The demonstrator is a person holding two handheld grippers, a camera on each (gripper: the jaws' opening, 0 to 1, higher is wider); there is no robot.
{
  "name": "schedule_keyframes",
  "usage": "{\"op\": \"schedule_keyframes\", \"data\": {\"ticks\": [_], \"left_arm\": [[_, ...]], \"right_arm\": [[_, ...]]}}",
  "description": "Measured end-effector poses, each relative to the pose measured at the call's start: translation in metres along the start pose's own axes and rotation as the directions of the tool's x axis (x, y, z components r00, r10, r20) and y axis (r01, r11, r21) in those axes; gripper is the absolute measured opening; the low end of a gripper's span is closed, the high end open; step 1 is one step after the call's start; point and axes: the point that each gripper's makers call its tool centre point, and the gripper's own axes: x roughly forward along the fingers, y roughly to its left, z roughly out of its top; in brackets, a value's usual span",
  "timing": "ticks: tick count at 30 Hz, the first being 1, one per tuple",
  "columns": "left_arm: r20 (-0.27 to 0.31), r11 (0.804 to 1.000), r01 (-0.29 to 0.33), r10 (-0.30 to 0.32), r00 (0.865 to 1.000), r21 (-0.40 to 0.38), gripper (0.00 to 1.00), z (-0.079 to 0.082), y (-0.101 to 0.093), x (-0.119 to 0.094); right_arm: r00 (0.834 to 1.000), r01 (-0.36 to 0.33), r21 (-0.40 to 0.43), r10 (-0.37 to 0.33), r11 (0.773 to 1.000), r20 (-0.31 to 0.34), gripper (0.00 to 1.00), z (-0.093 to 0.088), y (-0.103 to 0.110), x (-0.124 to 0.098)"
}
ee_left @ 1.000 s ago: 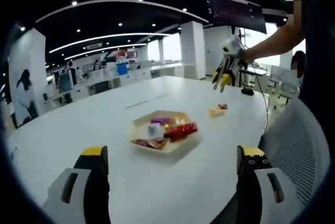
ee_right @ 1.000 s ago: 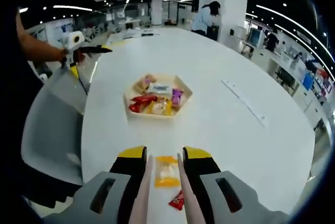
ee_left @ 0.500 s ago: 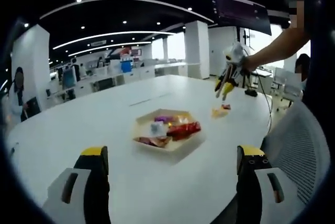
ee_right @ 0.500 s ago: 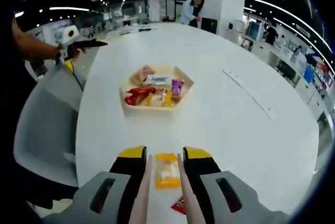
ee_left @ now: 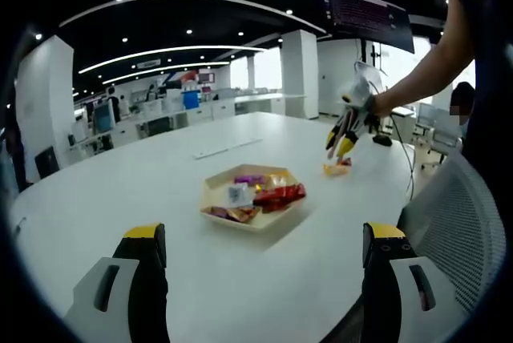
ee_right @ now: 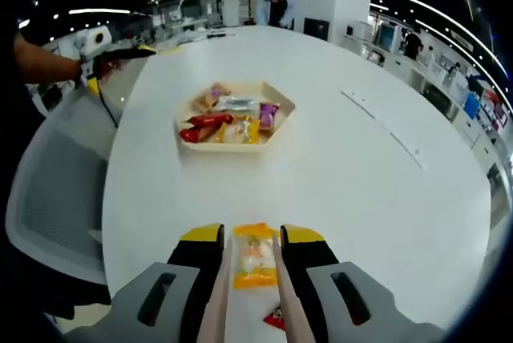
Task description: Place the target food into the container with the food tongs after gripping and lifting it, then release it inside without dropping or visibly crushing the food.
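Note:
A yellow snack packet (ee_right: 255, 256) lies on the white table (ee_right: 337, 191) between the two pale arms of the food tongs (ee_right: 222, 295). My right gripper (ee_right: 252, 236) is shut on those tongs. A red packet (ee_right: 275, 317) lies just nearer. The hexagonal tray (ee_right: 232, 147) holds several wrapped snacks farther ahead. In the left gripper view the right gripper (ee_left: 350, 117) points the tongs down at the yellow packet (ee_left: 332, 170), right of the tray (ee_left: 256, 227). I cannot tell whether the tongs touch the packet. My left gripper (ee_left: 264, 235) stands wide open, with nothing between its fingers.
A grey mesh chair (ee_left: 457, 215) stands at the table's near edge, seen again as the chair (ee_right: 56, 191). A flat strip (ee_right: 385, 127) lies on the table beyond the tray. The left gripper (ee_right: 104, 45) hovers past the table's edge. Desks and people fill the room behind.
The right gripper has dropped lower and closer to the yellow packet, which now looks larger between the tong arms. The left gripper's view has shifted slightly; its jaws stay open.

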Motion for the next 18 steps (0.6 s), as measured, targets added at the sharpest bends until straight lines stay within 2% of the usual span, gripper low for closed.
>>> {"op": "schedule_keyframes", "data": {"ticks": [6, 12, 18], "left_arm": [[-0.006, 1.0, 0.005, -0.005, 1.0, -0.002, 0.99, -0.001, -0.001, 0.0], [-0.006, 1.0, 0.005, -0.005, 1.0, -0.008, 0.99, -0.001, -0.001, 0.001], [0.0, 1.0, 0.009, -0.009, 1.0, -0.011, 0.97, -0.001, 0.0, 0.0]], "right_arm": [[1.0, 0.002, 0.018, -0.001, 1.0, -0.014, 0.27, -0.008, -0.001, 0.009], [0.998, 0.006, -0.023, -0.008, 1.0, -0.069, 0.27, -0.022, 0.003, 0.019], [0.998, 0.025, 0.01, -0.024, 1.0, -0.066, 0.25, -0.023, 0.0, 0.02]]}}
